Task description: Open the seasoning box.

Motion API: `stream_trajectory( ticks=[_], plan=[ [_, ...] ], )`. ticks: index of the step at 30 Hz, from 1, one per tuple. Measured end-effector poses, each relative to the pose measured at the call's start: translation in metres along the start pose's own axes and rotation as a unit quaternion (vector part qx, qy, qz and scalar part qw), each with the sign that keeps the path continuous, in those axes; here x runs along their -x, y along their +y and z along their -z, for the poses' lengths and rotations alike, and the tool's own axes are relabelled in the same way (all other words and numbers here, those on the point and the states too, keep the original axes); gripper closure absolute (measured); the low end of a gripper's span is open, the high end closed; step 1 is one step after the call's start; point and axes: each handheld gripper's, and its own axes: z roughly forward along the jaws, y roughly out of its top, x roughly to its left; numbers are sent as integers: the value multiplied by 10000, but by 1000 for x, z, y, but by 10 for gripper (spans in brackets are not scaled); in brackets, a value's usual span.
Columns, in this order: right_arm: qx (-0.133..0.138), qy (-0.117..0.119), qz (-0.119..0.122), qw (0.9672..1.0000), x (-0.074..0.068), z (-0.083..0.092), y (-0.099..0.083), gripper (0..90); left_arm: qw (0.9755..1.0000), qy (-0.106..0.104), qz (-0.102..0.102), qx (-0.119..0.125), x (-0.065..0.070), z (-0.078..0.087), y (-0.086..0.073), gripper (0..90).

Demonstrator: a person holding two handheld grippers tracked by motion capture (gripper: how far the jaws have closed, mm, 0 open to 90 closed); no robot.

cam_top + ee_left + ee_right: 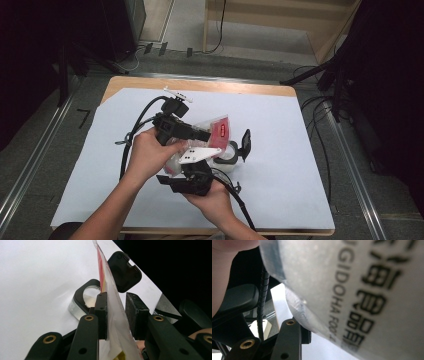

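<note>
you hold both grippers over the middle of the white sheet that covers the table, a little toward its near edge. your left gripper points toward the right edge, and a clear bag with a red label stands on edge between its jaws. in the left gripper view the bag lies against the left jaw, while a narrow gap shows between the film and the right jaw, so the jaws stand part way apart around the bag and you cannot tell whether they pinch it.

your right gripper comes up from the near edge, just below the left one, with its grey plate on top. in the right gripper view the bag crosses close in front of the camera, its black print blurred, and it rests over the left jaw; the other jaw is hidden behind the film, so whether this gripper squeezes the bag is not clear.

a clear container with a black rim sits on the sheet just right of the grippers, and its black lid stands open at the far side. in the left gripper view the container lies beyond the jaws, left of the bag.
</note>
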Motion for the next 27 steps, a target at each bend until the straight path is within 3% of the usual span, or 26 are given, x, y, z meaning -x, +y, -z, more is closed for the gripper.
stream_trajectory(
  ticks=[18,22,24,27],
  plan=[
    [-18,-47,66,10000,-1,0,-1,636,10000,-2,-17,-14,1,0,0,735],
    [-18,-29,117,9999,-3,-1,-1,587,10000,-17,-42,-12,1,0,0,738],
    [-34,-89,156,9998,-3,-1,-1,636,10000,-5,-35,-18,2,0,0,738],
    [-39,-101,169,9998,-2,0,-1,637,10000,3,-51,-20,2,0,0,737]
  ],
)
